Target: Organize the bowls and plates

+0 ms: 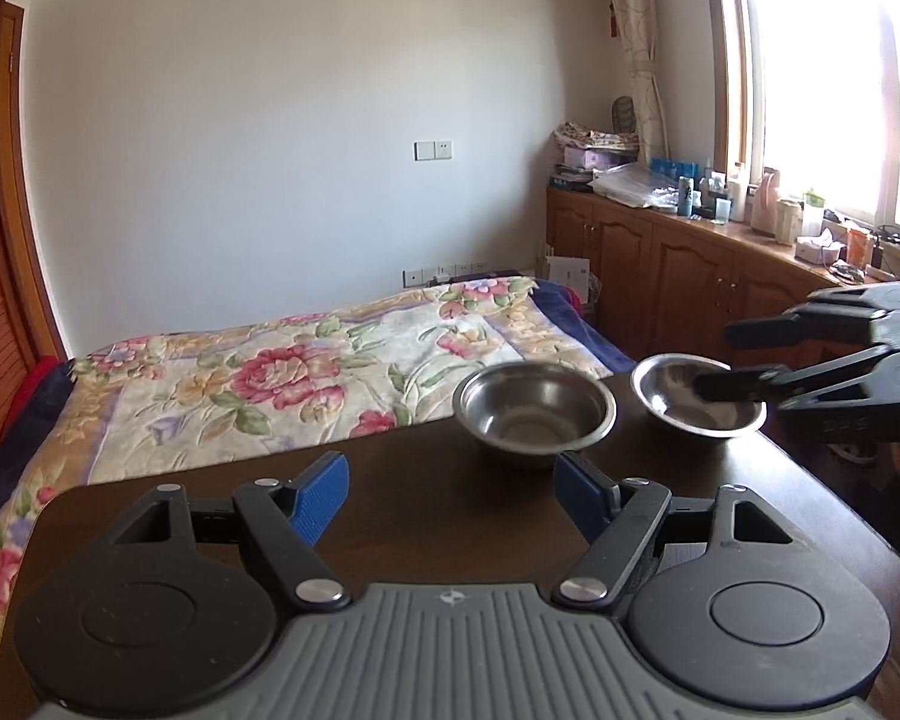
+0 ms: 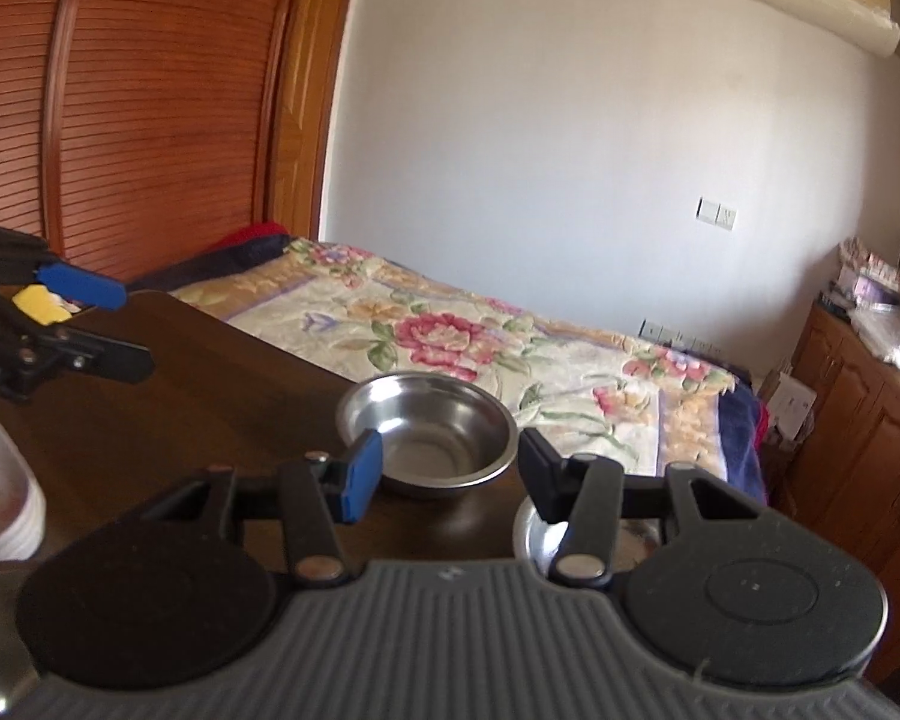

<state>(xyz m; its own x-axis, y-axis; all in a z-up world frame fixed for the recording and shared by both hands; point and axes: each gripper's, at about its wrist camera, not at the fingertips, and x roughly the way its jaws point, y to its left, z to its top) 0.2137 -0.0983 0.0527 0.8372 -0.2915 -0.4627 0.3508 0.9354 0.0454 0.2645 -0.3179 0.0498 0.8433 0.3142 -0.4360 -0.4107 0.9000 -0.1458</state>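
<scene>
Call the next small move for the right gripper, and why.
Probably shut the right gripper on the rim of the smaller steel bowl: it is open, one finger above the rim, the other inside. Then the bowl could go into the larger steel bowl beside it. The left gripper is open, idle.

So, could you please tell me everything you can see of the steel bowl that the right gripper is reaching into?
The steel bowl is a small, round, shiny metal dish with a flared rim, and it looks empty. It stands upright near the far right corner of the dark wooden table, beside a second, similar bowl without touching it. The right gripper is open over its rim: one of its fingers reaches inside the bowl, the other stays above it. Whether the lower one touches the metal cannot be told.
</scene>
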